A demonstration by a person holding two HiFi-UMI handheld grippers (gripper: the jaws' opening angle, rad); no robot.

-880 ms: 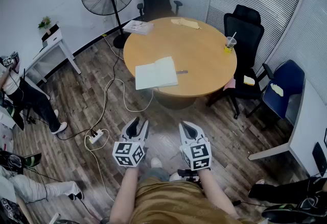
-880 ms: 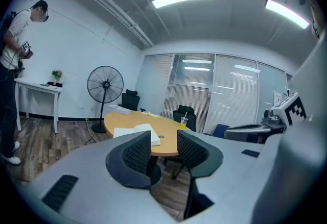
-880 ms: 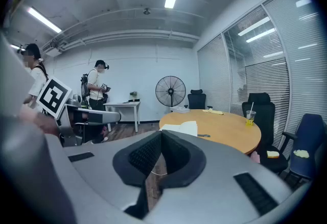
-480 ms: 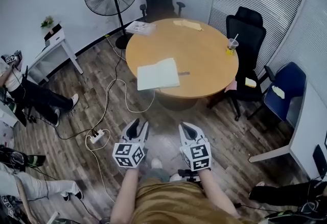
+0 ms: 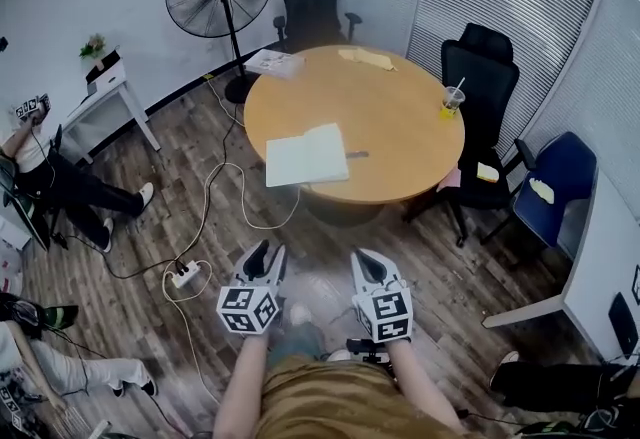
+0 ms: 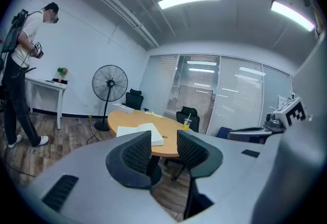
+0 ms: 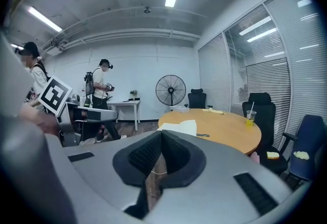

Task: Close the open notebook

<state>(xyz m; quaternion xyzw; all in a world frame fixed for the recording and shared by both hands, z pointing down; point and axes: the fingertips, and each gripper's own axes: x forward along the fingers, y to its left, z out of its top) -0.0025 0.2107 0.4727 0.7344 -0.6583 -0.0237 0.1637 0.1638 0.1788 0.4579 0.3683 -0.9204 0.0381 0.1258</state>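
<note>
the left hand-held gripper [image 5: 268, 253] hangs over the wooden floor [image 5: 440, 267], released, its jaws spread with nothing between them, well apart from the round bench [image 5: 400, 122]. the open notebook [image 5: 306, 155] lies flat by the bench's near left edge, a pen [image 5: 357, 155] just right of it. the right hand-held gripper [image 5: 366, 257] is clenched, tips together on nothing. a cup with a straw [image 5: 451, 102] stands near the bench's right edge.

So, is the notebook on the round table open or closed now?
Open. The notebook lies spread flat near the edge of the round table, with both pale pages facing up.
</note>
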